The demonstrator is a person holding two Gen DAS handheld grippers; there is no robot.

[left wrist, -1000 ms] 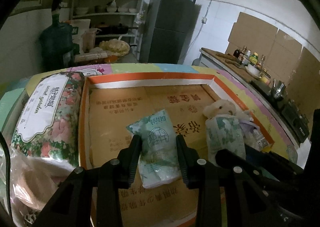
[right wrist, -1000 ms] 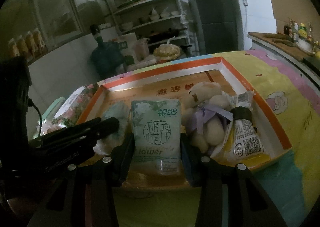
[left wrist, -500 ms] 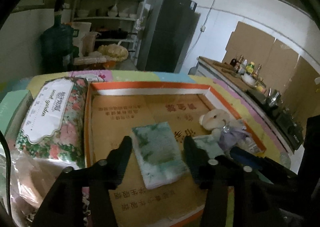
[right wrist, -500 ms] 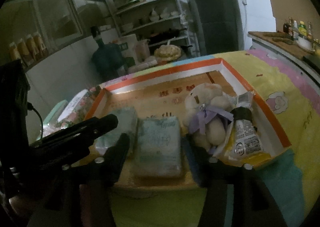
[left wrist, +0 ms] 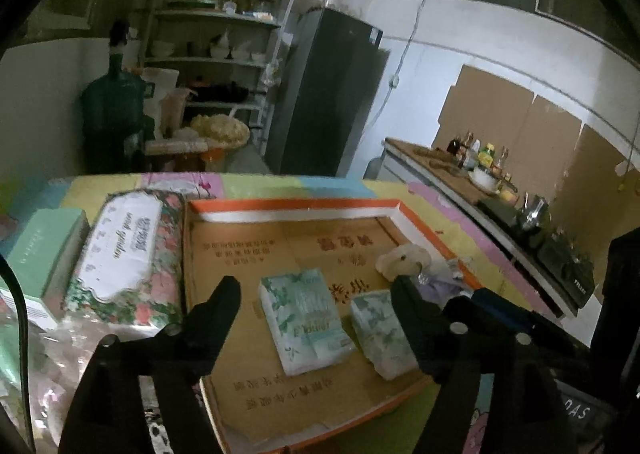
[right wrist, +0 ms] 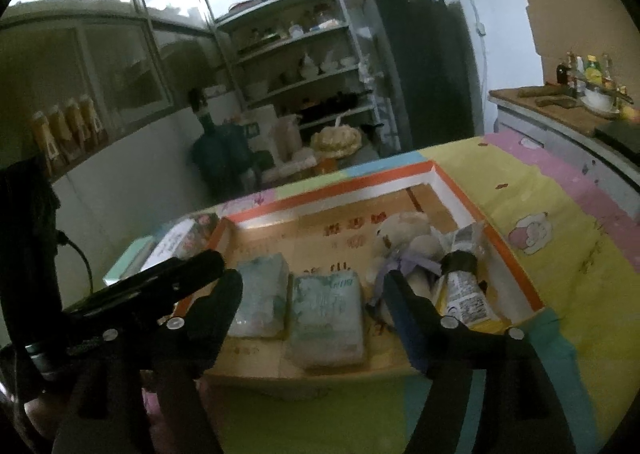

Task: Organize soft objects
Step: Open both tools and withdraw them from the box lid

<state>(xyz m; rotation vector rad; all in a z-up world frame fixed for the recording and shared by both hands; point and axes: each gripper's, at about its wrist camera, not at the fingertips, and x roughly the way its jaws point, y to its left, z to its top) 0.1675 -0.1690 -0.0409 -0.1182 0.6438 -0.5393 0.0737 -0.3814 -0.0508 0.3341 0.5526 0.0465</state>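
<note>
Both tissue packs (left wrist: 306, 320) (left wrist: 382, 334) now lie flat, side by side in the tray (left wrist: 288, 210). Left hand-held gripper (left wrist: 314, 300) and right hand-held gripper (right wrist: 312, 286) have just let go, jaws spread wide and empty, so that placement looks done.

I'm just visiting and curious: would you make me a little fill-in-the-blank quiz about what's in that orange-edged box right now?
1. The two green tissue packs lie ____ in the cardboard tray.
2. The plush bear wears a ____ ribbon.
3. The left gripper and right gripper both stand ____, holding nothing.

Missing words: side by side; purple; open
</note>
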